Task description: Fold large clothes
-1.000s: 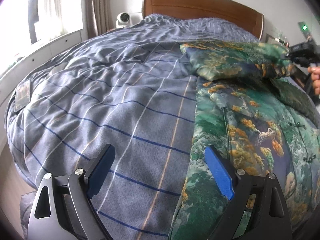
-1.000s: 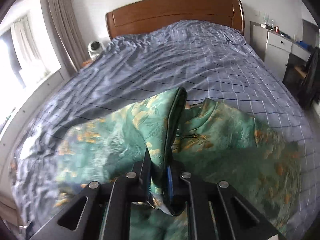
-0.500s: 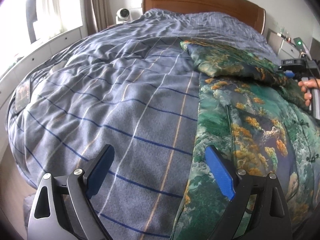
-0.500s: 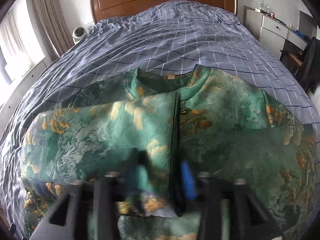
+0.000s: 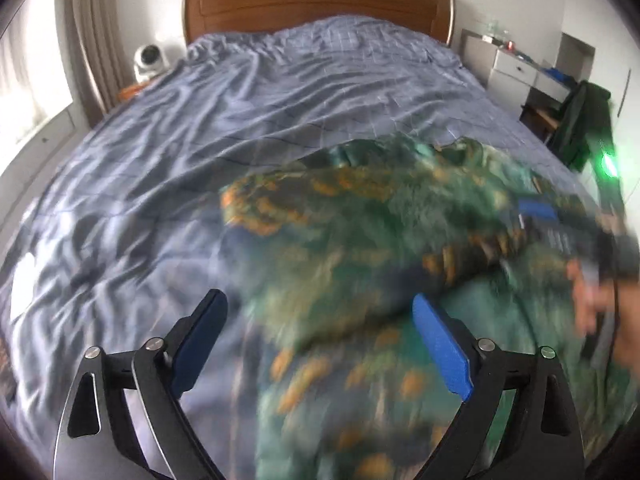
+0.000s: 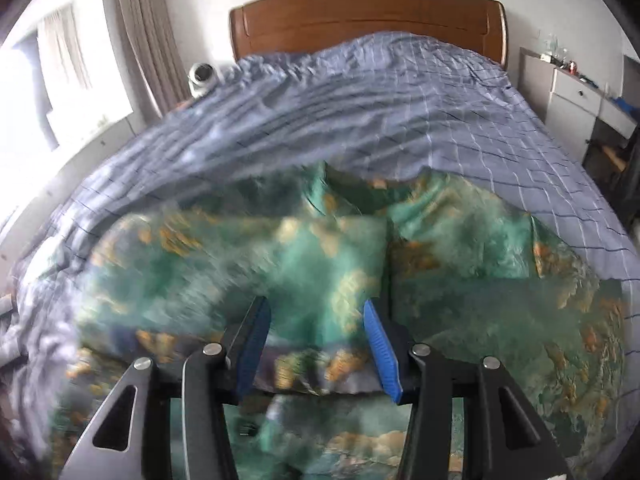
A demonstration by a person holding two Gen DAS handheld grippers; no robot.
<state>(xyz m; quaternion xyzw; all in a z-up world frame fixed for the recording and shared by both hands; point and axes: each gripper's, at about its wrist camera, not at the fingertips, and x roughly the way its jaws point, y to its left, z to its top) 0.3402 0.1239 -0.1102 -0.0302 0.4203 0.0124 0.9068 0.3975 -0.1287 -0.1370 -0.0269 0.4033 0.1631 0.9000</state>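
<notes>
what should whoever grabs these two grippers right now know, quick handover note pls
Left gripper: open, empty, above the jacket's near part.
Right gripper: jaws parted, they have just been opening; the folded-over sleeve lies under them, not pinched.
Green patterned jacket: spread on the blue checked duvet, collar toward the headboard.
Done: one sleeve laid across the chest.
Left: probably the other sleeve, then the body fold. The view is blurred, so check the edges before gripping.

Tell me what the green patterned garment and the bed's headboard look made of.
Green garment with orange motifs: seemingly silky brocade or satin, going by its soft sheen and woven-looking pattern; blur leaves the weave unsure. Brown headboard: apparently varnished wood, smooth with a glossy reddish-brown finish.
</notes>
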